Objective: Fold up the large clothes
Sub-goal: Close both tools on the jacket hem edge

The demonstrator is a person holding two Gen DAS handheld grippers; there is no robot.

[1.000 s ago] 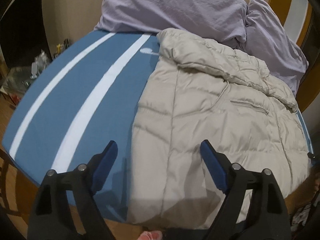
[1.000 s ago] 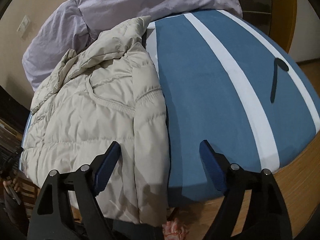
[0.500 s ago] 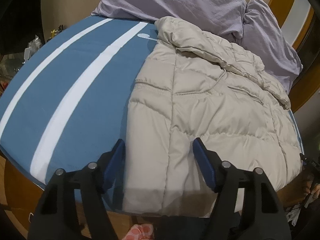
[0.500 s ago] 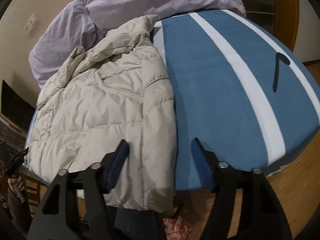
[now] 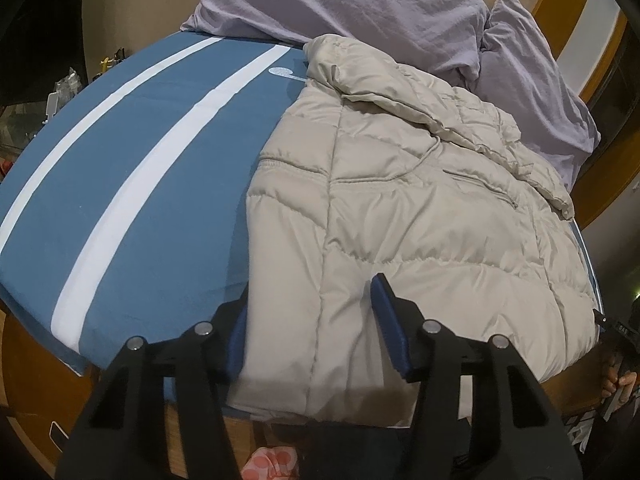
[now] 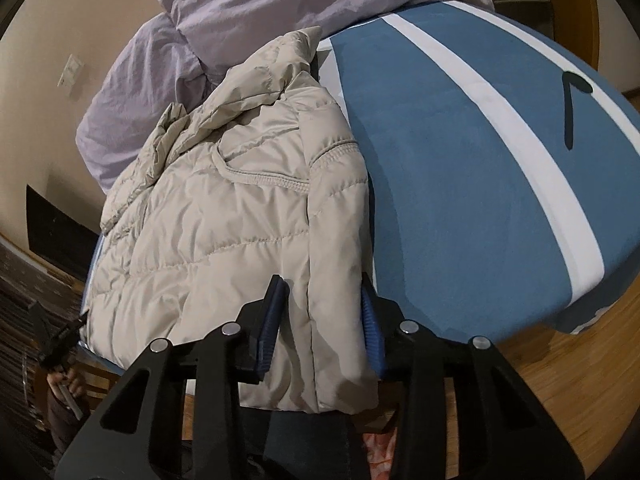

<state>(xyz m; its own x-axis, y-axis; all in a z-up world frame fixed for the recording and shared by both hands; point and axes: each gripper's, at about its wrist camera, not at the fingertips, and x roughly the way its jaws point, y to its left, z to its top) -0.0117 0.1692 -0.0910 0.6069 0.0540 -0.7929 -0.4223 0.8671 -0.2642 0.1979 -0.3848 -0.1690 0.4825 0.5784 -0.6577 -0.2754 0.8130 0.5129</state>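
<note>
Beige puffer jacket [image 5: 420, 216] lies flat along one long side of the bed [image 5: 132, 184], its hem hanging a little over the foot edge and its collar up near the lilac pillows [image 5: 360, 4] at the head. In the left wrist view, the left gripper [image 5: 308, 320] straddles the jacket's hem corner by the blue, white-striped sheet; its jaws have just been closing, the blue pads against the padded fabric on both sides.

In the right wrist view the jacket [image 6: 224, 216] fills the bed's near corner. The right gripper [image 6: 320, 312] has its jaws around the folded edge next to the bare sheet [image 6: 460, 184]; they have just been closing and now pinch the fabric between both pads.
</note>
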